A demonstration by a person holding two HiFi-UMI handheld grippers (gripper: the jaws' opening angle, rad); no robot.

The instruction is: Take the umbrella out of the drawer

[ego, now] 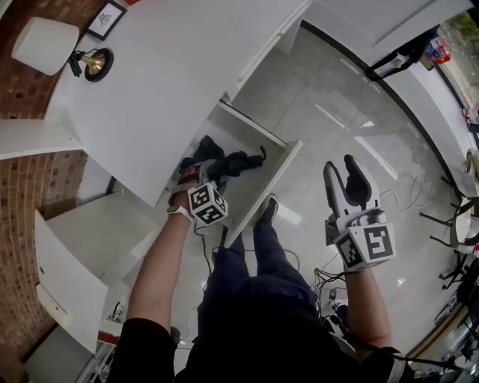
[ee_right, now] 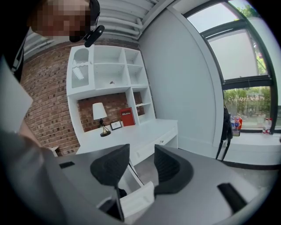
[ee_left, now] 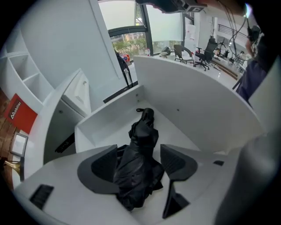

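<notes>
So the drawer (ego: 269,187) under the white desk (ego: 165,82) is pulled out wide, and the umbrella (ego: 236,163) lies inside it, a folded black one, bunched fabric at the near-left end and the slim tip with a little strap loop pointing toward the far-right corner. The left gripper (ego: 200,173) is down in the drawer right over that bunched end, pointing steeply down, its marker cube (ego: 207,206) facing up. In the left gripper view the left gripper's (ee_left: 138,151) jaws stand wide apart with the umbrella (ee_left: 140,167) sitting between them; the fabric brushes up against the left pad, but there's a sliver of gap at the right one, so it's straddling the thing, not squeezing it. The drawer's white walls (ee_left: 105,118) box it in on the far side. The right gripper (ego: 341,164) is well off to the right, out over the shiny grey floor (ego: 337,112), roughly level, fingers parted with nothing in them; the right gripper view shows the right gripper (ee_right: 141,149) with only the desk and a corner of the drawer (ee_right: 136,200) showing through the gap. A lamp (ego: 45,45) and a small picture frame (ego: 105,19) sit at the far-left end of the desk.
</notes>
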